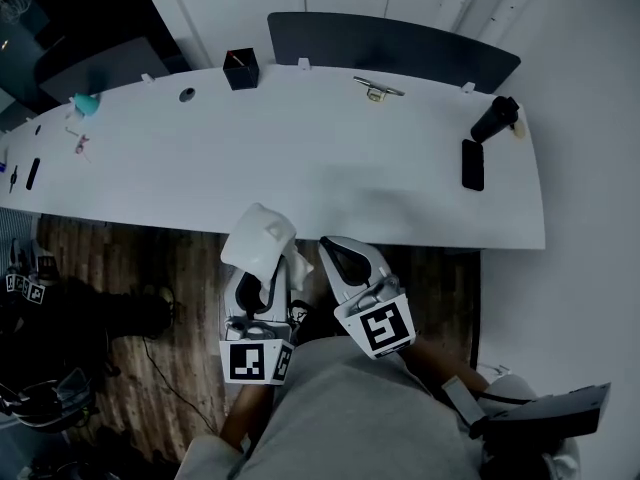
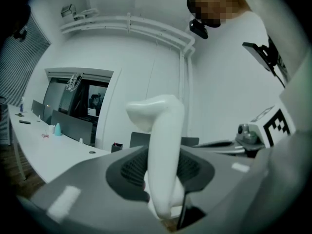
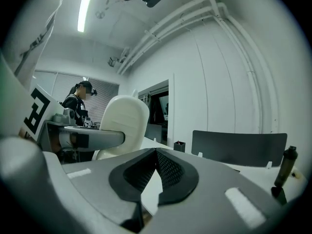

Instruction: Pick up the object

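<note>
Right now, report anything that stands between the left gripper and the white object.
Nothing does. The left gripper is shut on the white object, which stands up from between its jaws, near the edge of the table. The right gripper is beside it, shut and empty.
</note>
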A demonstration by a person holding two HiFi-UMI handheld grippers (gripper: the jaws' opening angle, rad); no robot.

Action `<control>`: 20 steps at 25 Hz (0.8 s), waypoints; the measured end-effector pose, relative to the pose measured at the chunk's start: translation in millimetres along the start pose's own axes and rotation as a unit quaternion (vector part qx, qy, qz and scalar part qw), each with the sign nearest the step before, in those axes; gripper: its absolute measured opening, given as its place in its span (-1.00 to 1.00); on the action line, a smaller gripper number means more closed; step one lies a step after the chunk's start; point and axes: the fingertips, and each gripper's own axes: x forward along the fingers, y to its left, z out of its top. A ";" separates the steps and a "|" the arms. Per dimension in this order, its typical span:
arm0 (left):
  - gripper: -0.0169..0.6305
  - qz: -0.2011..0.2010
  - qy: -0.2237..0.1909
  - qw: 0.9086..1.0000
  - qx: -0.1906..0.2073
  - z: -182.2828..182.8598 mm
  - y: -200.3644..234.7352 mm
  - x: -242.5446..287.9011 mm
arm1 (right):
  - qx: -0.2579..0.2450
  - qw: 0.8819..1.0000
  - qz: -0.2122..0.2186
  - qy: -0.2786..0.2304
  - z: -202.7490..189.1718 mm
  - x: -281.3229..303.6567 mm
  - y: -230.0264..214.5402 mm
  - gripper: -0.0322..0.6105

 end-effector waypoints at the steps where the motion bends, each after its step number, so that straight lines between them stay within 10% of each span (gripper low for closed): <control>1: -0.52 -0.005 -0.003 1.000 0.000 2.2 0.8 -0.5 | 0.004 1.000 -0.004 -0.002 2.5 0.5 0.9 -0.89; 20: -0.52 -0.031 -0.023 0.999 -0.018 11.4 1.0 8.0 | -0.009 0.999 -0.034 0.016 4.2 4.4 -7.7 -0.89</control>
